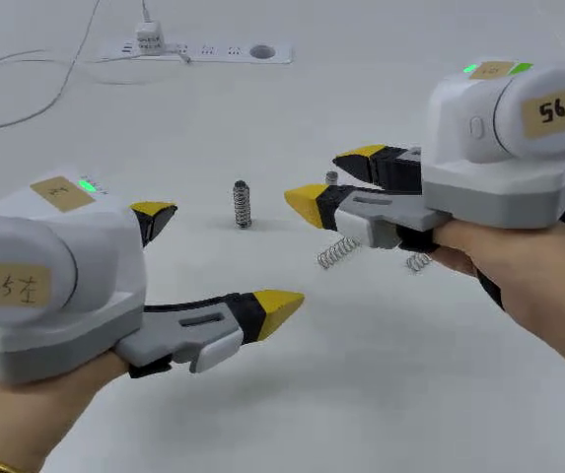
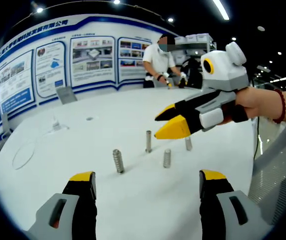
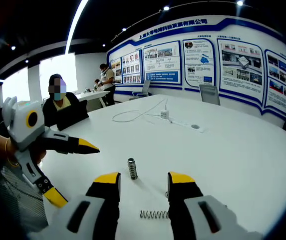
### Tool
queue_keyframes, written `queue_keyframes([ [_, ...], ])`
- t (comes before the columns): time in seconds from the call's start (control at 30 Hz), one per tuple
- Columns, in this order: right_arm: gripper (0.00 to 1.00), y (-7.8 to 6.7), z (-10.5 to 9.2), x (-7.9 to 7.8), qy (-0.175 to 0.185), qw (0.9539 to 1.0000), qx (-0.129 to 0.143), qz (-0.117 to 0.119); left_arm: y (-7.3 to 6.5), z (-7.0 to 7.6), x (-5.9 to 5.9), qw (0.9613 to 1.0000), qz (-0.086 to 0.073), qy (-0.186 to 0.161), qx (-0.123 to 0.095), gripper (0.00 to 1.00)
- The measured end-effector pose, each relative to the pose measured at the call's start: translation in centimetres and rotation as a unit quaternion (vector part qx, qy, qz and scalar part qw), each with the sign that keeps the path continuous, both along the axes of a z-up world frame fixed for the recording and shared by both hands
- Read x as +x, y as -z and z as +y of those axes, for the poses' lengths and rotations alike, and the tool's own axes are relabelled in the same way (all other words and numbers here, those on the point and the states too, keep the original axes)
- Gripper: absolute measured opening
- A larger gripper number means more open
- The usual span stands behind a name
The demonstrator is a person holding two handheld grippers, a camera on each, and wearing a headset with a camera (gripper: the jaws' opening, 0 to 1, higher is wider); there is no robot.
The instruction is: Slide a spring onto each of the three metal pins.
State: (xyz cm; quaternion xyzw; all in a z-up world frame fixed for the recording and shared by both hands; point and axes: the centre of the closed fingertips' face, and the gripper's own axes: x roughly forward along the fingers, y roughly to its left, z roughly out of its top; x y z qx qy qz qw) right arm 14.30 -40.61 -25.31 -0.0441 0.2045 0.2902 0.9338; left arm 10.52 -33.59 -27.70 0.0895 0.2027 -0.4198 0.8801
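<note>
One upright pin (image 1: 242, 204) wears a spring and stands on the white table (image 1: 381, 384); it also appears as the coiled pin (image 2: 118, 161) and the coiled pin (image 3: 132, 168). A bare pin (image 1: 331, 177) stands between my right gripper's (image 1: 333, 179) open jaws, with nothing gripped; this bare pin (image 2: 148, 141) is taller in the left gripper view. Two loose springs lie on the table: a spring (image 1: 337, 252) and another spring (image 1: 418, 261) by my right hand. One spring (image 3: 154, 214) lies just under my right gripper (image 3: 144, 180). My left gripper (image 1: 218, 256) is open and empty, left of the coiled pin.
A white power strip (image 1: 198, 49) with a cable lies at the table's far edge. Two short grey pieces (image 2: 167, 157) stand or lie near the bare pin; I cannot tell what they are. People sit and stand beyond the table.
</note>
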Motion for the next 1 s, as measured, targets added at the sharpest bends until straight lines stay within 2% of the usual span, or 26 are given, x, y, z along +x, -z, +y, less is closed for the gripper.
queue_keyframes([
  [0.23, 0.46, -0.5, -1.3, -1.0, 0.005, 1.0, -0.001, 0.0, -0.4, -0.3, 0.1, 1.0, -0.005, 0.001, 0.002, 0.85],
  [0.43, 0.52, -0.3, -2.5, -2.0, 0.012, 0.9999, 0.001, 0.008, -0.5, -0.7, -0.1, 0.9999, -0.003, 0.009, 0.007, 0.81],
  [0.63, 0.56, 0.4, -3.7, -2.9, 0.018, 0.9997, -0.001, 0.013, -0.6, -1.5, 0.0, 0.9994, -0.006, 0.024, 0.025, 0.78],
  [1.0, 0.64, 1.1, -5.4, -4.6, 0.029, 0.9993, -0.001, 0.022, -0.2, -3.1, 0.2, 0.9989, 0.001, 0.036, 0.031, 0.69],
])
